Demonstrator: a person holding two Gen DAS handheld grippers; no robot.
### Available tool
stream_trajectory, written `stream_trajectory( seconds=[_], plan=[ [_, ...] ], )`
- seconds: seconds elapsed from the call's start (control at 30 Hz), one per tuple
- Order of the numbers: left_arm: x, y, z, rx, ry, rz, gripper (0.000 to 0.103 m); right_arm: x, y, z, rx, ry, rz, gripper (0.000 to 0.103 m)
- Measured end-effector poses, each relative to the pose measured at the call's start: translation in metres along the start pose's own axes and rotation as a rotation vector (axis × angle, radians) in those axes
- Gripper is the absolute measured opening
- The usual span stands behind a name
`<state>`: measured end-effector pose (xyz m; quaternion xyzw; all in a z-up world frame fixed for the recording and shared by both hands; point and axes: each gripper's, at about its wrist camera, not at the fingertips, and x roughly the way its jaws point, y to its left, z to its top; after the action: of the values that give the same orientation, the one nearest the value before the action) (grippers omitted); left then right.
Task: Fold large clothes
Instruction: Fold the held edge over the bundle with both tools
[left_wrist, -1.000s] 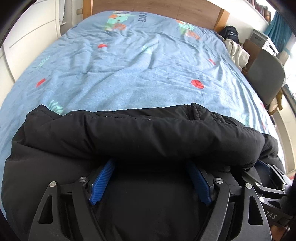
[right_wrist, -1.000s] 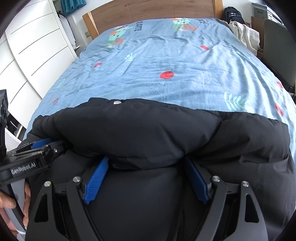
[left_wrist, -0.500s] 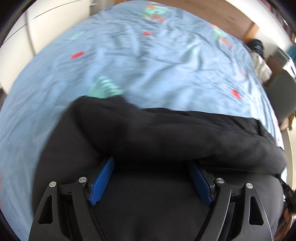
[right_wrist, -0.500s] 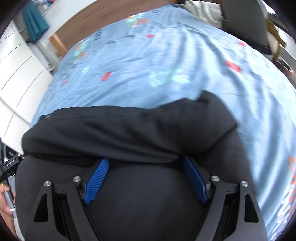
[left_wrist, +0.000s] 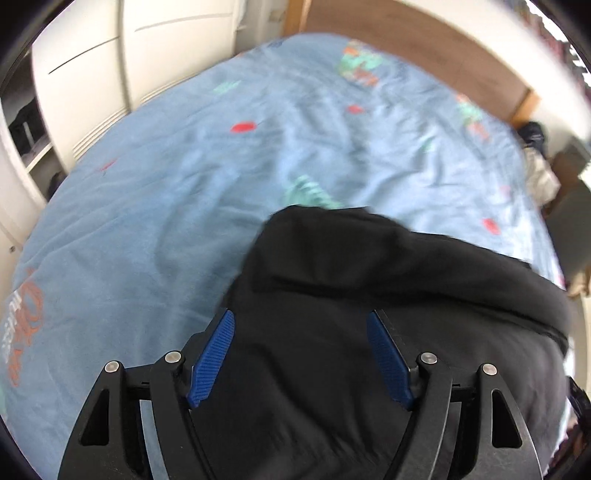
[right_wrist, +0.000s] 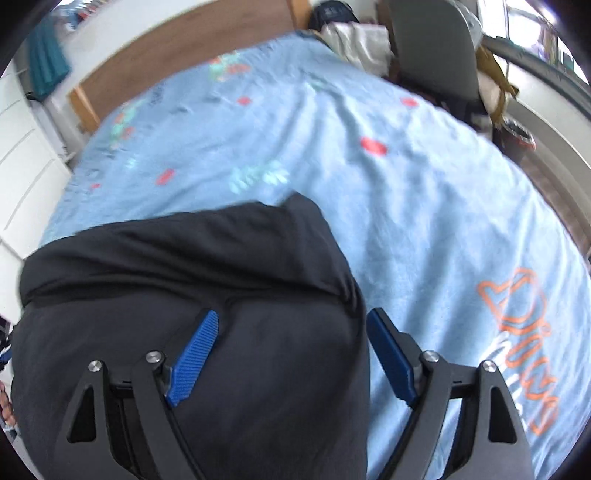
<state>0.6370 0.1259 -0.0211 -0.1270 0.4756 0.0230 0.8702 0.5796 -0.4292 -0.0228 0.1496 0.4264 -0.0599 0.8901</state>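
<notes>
1. The black padded jacket (left_wrist: 388, 314) lies bunched in a thick fold on the blue patterned bedcover (left_wrist: 166, 192), at the near end of the bed.
2. The left tongs (left_wrist: 299, 332) point down over the jacket's left end. Their jaws are closing, with dark fabric bulging between the blue pads (left_wrist: 212, 358); whether the pads press it cannot be told.
3. The right tongs (right_wrist: 291, 332) stand wide over the jacket's right end (right_wrist: 221, 295). The left pad (right_wrist: 192, 362) lies against the fabric, and the right pad sits just beside the jacket's edge, over the bedcover (right_wrist: 424, 221).
4. A wooden headboard (right_wrist: 166, 55) closes the far end of the bed.
5. White wardrobe doors (left_wrist: 92, 74) stand to the left, and a grey chair (right_wrist: 436, 48) to the right.
</notes>
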Motion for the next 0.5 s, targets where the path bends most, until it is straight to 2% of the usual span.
stream_trajectory(
  seconds=[0.1,0.2,0.33,0.5],
  plan=[
    [-0.013,-0.014,-0.016,0.024,-0.008,-0.092,0.074,-0.021,0.023,-0.012,-0.046,-0.037,0.075,0.082],
    [-0.007,-0.03,-0.034,0.058,0.019,-0.132,0.074,-0.03,0.049,-0.03,-0.092,-0.049,0.151,0.082],
    [0.005,-0.043,-0.057,0.128,0.001,-0.077,0.075,-0.015,0.067,-0.058,-0.155,-0.013,0.151,0.083],
    [0.001,-0.031,-0.071,0.118,-0.043,-0.065,0.076,-0.007,0.049,-0.07,-0.107,-0.02,0.133,0.086]
  ],
)
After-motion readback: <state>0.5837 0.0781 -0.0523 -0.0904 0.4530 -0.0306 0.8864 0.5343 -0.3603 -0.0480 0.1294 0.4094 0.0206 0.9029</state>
